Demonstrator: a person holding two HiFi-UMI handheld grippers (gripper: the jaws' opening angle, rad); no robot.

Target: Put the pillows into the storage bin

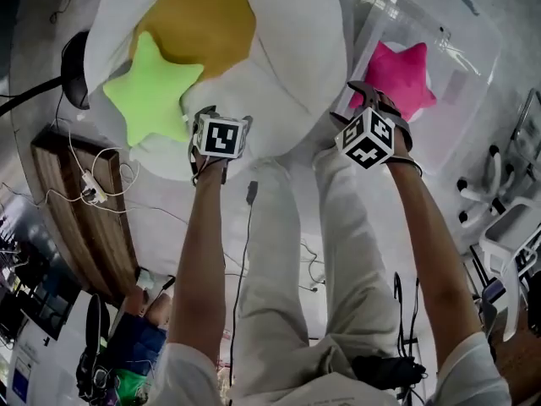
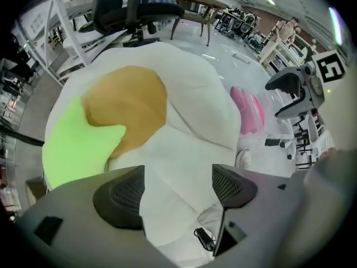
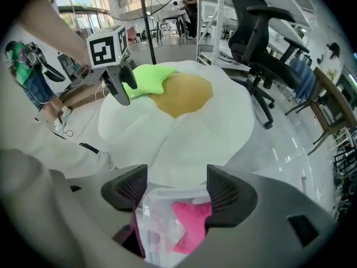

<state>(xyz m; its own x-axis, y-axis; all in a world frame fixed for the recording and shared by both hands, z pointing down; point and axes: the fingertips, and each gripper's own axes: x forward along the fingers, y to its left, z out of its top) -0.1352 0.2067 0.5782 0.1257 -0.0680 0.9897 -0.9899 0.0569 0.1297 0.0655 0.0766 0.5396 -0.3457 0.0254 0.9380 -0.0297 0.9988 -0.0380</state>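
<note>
With the pink star pillow (image 1: pixel 397 79) already in the clear storage bin (image 1: pixel 461 36) below the open, empty right hand-held gripper (image 3: pixel 177 191), the left hand-held gripper (image 2: pixel 175 191) hung equally open over the egg pillow (image 1: pixel 287 66) bearing the green star pillow (image 1: pixel 152 96), seemingly the next to grab.

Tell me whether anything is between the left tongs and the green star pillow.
Nothing visible does. The left tongs are open and empty above the white edge of the fried-egg pillow. The green star pillow lies uncovered on top of that pillow, just beside them.
</note>
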